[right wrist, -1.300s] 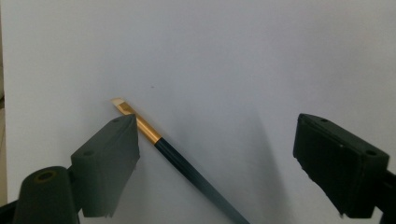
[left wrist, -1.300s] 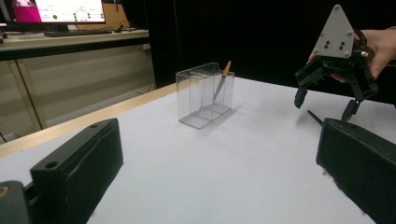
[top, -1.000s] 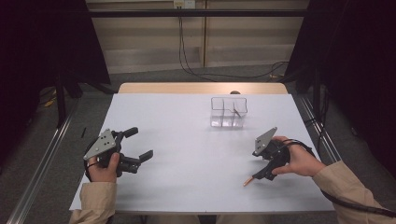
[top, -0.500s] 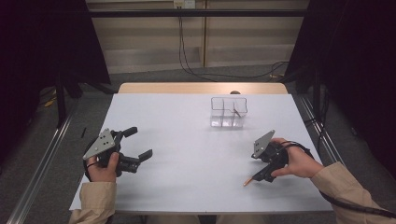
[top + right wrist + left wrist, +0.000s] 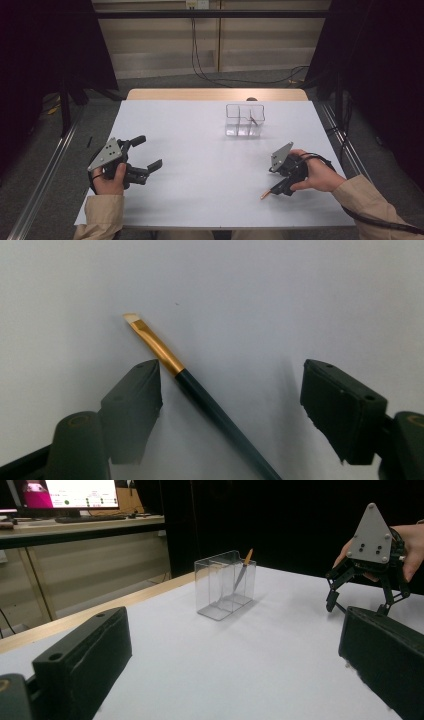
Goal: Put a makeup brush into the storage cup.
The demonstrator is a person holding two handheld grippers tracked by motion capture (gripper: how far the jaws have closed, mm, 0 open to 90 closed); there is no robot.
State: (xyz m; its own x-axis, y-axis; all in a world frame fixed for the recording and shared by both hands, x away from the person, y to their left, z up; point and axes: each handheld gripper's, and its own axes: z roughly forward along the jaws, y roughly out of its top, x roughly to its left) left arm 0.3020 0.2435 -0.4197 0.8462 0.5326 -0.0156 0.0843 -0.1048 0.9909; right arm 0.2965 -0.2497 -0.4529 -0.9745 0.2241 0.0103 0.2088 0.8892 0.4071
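Gold-ferruled and dark-handled, a brush (image 5: 200, 390) lies on the white table (image 5: 200, 200) between the wide-apart jaws of the right gripper (image 5: 281, 186), not yet gripped. The left gripper (image 5: 145, 155) waits open and empty. Farther off, the clear compartmented box (image 5: 244, 120) already holds one brush (image 5: 241, 570), so this one seems left to go in.

The left gripper (image 5: 142, 155) rests low at the near left of the surface (image 5: 200, 150), held in the left hand (image 5: 107, 177), its two fingers (image 5: 80, 665) spread wide and pointing toward the far right. The right gripper (image 5: 280, 187) sits at the near right in the right hand (image 5: 317, 175), tilted down toward the surface, its fingers (image 5: 132, 400) also parted. Both forearms wear tan sleeves (image 5: 100, 217).
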